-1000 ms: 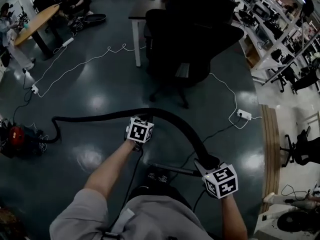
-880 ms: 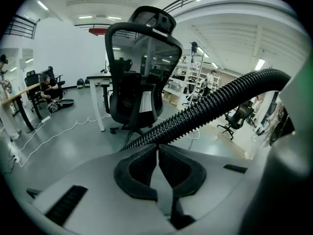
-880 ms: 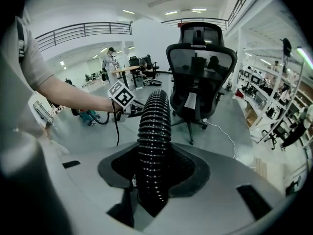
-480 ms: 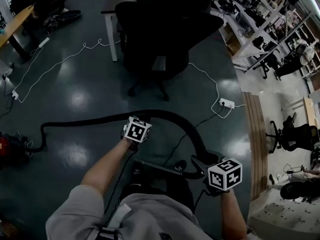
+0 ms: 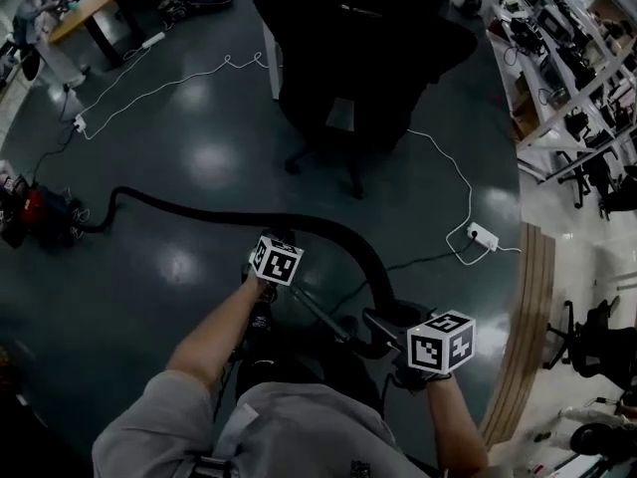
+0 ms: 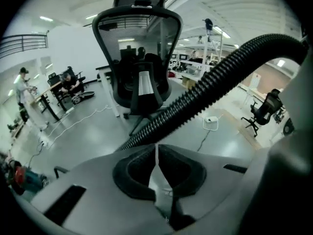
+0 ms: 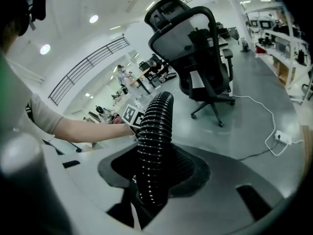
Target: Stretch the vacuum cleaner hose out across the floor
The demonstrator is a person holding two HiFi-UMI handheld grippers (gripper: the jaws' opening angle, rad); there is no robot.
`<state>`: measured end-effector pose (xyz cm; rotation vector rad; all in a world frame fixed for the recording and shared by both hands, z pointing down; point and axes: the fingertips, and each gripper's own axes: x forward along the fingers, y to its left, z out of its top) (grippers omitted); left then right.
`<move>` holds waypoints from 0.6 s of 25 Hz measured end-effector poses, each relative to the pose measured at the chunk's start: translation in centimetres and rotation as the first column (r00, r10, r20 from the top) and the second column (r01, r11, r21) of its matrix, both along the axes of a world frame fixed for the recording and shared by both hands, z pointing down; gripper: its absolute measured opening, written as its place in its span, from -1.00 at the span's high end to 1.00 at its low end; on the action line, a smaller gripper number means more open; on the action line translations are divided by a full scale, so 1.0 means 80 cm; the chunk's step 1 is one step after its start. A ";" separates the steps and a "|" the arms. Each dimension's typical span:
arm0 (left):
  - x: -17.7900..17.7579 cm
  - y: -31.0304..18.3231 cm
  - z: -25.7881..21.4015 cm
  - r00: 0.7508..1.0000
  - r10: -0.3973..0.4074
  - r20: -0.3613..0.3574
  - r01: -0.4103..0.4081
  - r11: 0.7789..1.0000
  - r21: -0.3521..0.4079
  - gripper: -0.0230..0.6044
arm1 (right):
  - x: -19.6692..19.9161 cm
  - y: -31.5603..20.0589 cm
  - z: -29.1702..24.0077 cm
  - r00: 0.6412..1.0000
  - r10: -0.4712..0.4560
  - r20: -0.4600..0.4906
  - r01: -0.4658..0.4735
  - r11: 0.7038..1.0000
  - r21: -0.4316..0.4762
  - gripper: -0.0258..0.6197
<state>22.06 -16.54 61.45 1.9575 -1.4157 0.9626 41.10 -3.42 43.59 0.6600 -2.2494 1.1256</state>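
**Partly out: hose on the floor but bowed, free end in the grip**

Roughly halfway, judging by the ribbed black hose (image 5: 199,210). Lies on the floor from the red vacuum cleaner (image 5: 35,217) at nine o'clock toward the centre, then arches up and over to five o'clock. Ends there in the right gripper (image 7: 151,173), with its fingers clamped on the ribs from both sides. Passes just beyond the left gripper (image 6: 156,151) at six o'clock, whose fingers are pressed together on nothing and seemingly not touching the hose.

Left to do, most likely: flatten that arch, carry the held end further from the cleaner, and lay the whole length straight. Worth minding a dark rigid tube (image 5: 323,322), seemingly the wand, low between the two grippers and close to the body.

Around the work:
- At twelve o'clock, a black office chair (image 5: 358,58), with its base not far beyond the crest of the arch and a white worktop leg (image 5: 271,63) beside it.
- At three o'clock, a white cable and power strip (image 5: 483,235) on the floor, a possible snag if the end goes that way.
- At eleven o'clock, a second white cable (image 5: 159,88), well apart from the hose.
- Further off at eleven o'clock, a wooden worktop (image 5: 95,3).
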 end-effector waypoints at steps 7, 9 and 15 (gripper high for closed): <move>0.007 0.084 -0.016 0.992 -0.125 -0.026 0.124 0.991 -0.045 0.86 | -0.007 -0.005 -0.014 0.975 -0.221 0.012 0.221 0.975 0.021 0.42; 0.039 0.125 -0.032 0.993 -0.071 -0.093 0.068 0.997 -0.038 0.86 | -0.013 0.002 -0.020 0.965 -0.261 0.006 0.260 0.965 0.025 0.42; 0.142 0.252 -0.095 0.960 0.159 -0.232 -0.151 0.987 0.051 0.86 | -0.056 0.022 -0.040 0.944 -0.328 0.044 0.327 0.945 0.014 0.42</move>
